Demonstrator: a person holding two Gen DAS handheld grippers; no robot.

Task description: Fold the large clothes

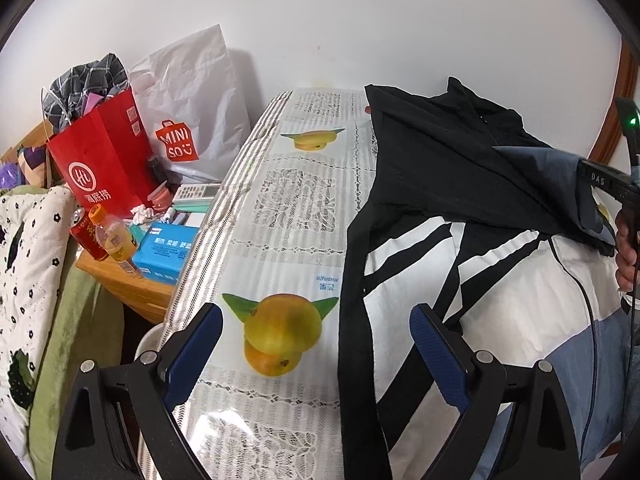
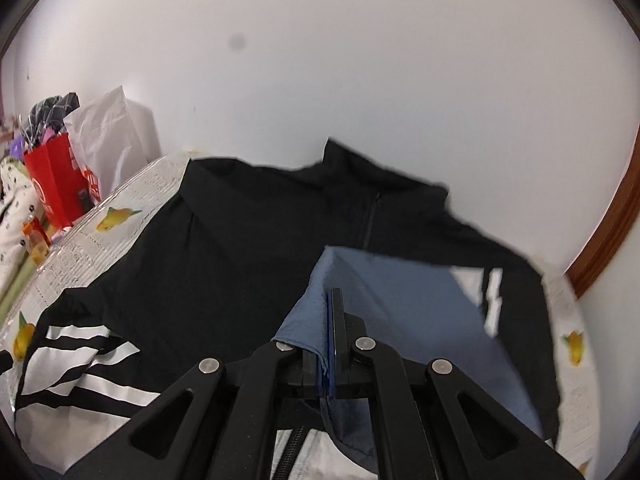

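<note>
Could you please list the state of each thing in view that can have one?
Jacket: spread on the table, zip closed near the collar, blue part lifted.
Left hand-held gripper: open, holding nothing, above the tablecloth.
Right hand-held gripper: shut on the jacket's blue fabric.
Red paper bag: upright, stuffed with checked cloth.
White paper bag: upright, against the wall.
Orange drink bottle: upright, capped.

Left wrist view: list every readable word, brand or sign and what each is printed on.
"MINI SO" with a smiley: white paper bag.
"Hi" in a circle, above Chinese characters I cannot make out: red paper bag.
"DAS": right gripper, shut on the jacket.
Blue tissue box: Chinese print, too small to read.
Tablecloth: small mirrored blue mark, unreadable.
Orange bottle and red can: labels blurred.
</note>
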